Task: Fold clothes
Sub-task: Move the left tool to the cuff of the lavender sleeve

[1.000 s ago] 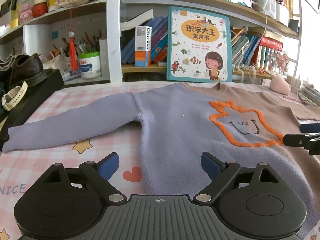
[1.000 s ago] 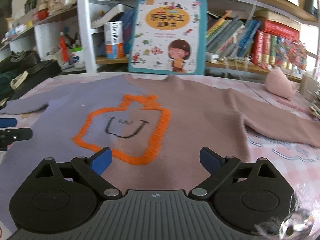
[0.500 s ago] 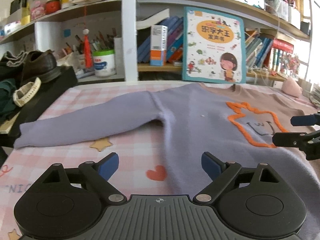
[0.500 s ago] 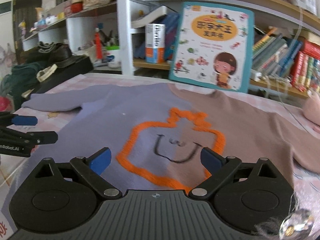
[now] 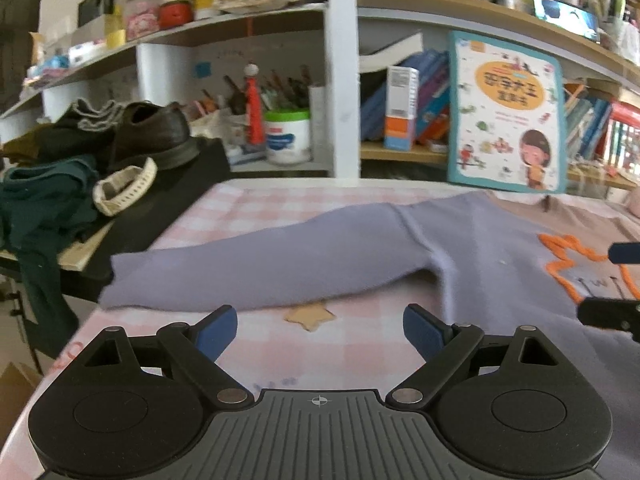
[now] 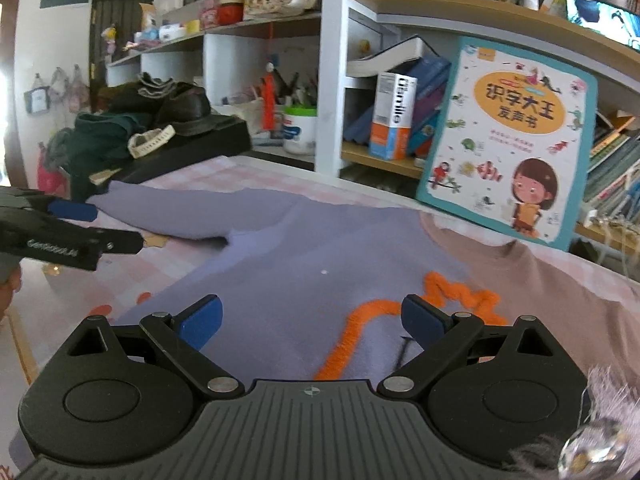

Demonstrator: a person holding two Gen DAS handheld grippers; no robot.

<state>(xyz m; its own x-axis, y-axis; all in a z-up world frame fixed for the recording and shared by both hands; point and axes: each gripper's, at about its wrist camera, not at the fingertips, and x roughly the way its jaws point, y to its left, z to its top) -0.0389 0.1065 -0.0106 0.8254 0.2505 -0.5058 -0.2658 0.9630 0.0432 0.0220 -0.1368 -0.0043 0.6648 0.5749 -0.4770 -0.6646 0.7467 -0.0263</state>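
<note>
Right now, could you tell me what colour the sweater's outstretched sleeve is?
Lilac; the sleeve shows best in the left wrist view.

Your left wrist view looks low across the sweater's lilac sleeve; your right wrist view faces its chest, nearer. Both share the picture book.

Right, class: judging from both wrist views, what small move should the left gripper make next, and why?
Probably forward and down onto the lilac sleeve. It lies flat, unfolded, just ahead of the left gripper, whose jaws stand open and empty.
</note>
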